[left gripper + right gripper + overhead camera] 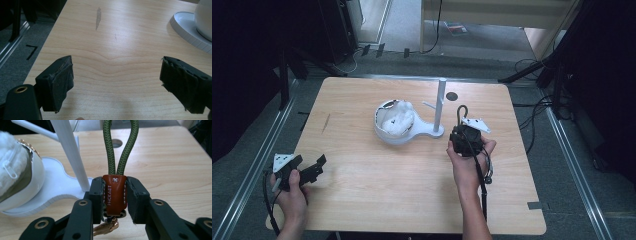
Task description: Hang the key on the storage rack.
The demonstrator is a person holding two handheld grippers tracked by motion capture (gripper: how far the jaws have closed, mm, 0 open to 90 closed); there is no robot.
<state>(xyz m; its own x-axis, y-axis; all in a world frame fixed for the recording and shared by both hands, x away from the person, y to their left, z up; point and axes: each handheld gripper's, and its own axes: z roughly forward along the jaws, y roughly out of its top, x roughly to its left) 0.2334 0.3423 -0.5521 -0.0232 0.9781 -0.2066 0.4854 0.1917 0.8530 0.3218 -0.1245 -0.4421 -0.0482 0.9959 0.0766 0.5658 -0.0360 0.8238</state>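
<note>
Setting: pale wooden worktop [377,190] on grey floor, dark surroundings, cables behind.
Left gripper [309,171]: near edge, at the person's left; jaws spread wide, nothing between them, bare wood ahead.
Right gripper [115,195]: right of centre, jaws closed on the brown leather tab [115,195] of a key strap.
Key strap [121,147]: green cord loop stands upright above the jaws; metal ring and brass-coloured clip [107,226] hang below the tab.
Handling, judged: light; cord limp and likely to sway; the stitched tab is the firm hold, cord rounder and more slippery.
Stand [441,107]: white post with side peg on a flat base, just beyond the right gripper.
Bowl [384,132]: white, on the base's left end, holding something white and fluffy [398,119].
</note>
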